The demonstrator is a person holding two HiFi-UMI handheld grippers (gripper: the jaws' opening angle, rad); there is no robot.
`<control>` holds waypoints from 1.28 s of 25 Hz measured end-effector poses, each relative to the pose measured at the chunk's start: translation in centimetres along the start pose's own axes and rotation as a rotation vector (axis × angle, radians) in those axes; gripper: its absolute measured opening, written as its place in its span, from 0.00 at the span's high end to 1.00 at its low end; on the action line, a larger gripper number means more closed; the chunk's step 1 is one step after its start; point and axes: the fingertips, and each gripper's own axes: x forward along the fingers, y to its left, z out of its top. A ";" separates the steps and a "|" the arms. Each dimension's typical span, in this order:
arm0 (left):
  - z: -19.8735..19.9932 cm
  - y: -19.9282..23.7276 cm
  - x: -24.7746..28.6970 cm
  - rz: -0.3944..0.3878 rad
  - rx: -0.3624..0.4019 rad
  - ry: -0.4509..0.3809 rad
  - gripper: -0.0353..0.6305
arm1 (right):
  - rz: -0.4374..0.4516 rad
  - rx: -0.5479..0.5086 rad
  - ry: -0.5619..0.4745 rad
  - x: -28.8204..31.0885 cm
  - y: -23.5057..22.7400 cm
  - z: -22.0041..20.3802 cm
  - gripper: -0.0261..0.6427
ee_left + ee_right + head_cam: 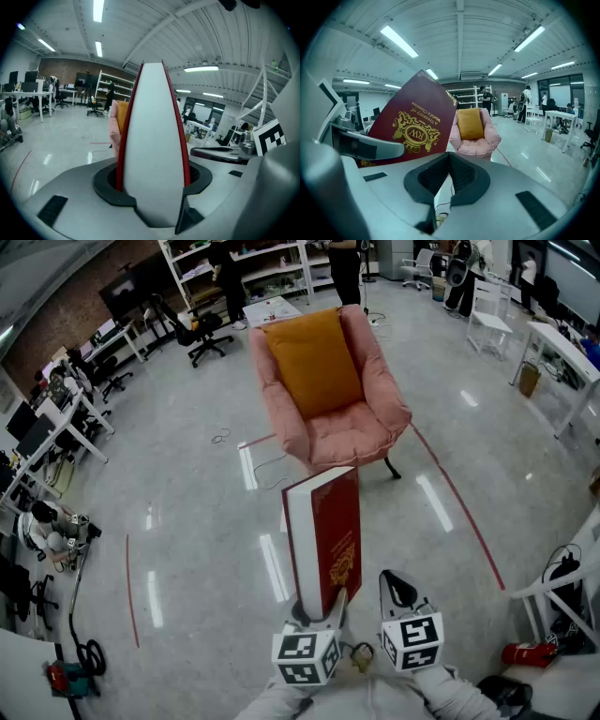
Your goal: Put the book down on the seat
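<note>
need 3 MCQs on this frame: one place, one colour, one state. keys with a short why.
1. Where is the book?
A) lying flat on the seat
B) held upright in the left hand-held gripper, short of the armchair
C) lying on the floor

2. What colour is the cushion on the armchair?
A) orange
B) blue
C) green

3. How do the jaws of the right hand-held gripper stand?
A) clamped on the book
B) together, nothing between them
C) wide apart around the cushion

Key:
1 B: the left gripper view shows the jaws pressing both red covers.
2 A: it is orange against the pink chair.
3 B: the right gripper view shows its jaws meeting, with nothing held.
</note>
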 end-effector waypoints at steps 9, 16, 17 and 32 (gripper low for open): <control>-0.3 -0.5 -0.7 0.005 -0.023 -0.015 0.58 | 0.014 0.000 0.012 -1.5 -0.1 -0.8 0.95; 0.5 1.1 2.0 -0.004 -0.029 0.004 0.58 | 0.039 0.031 0.009 1.0 -0.4 0.1 0.95; 1.0 1.5 2.5 -0.006 -0.028 0.005 0.58 | 0.037 0.041 0.012 1.6 -0.6 0.3 0.95; 8.2 9.0 10.6 -0.054 0.005 0.015 0.58 | 0.005 0.029 -0.010 12.6 -1.0 7.0 0.95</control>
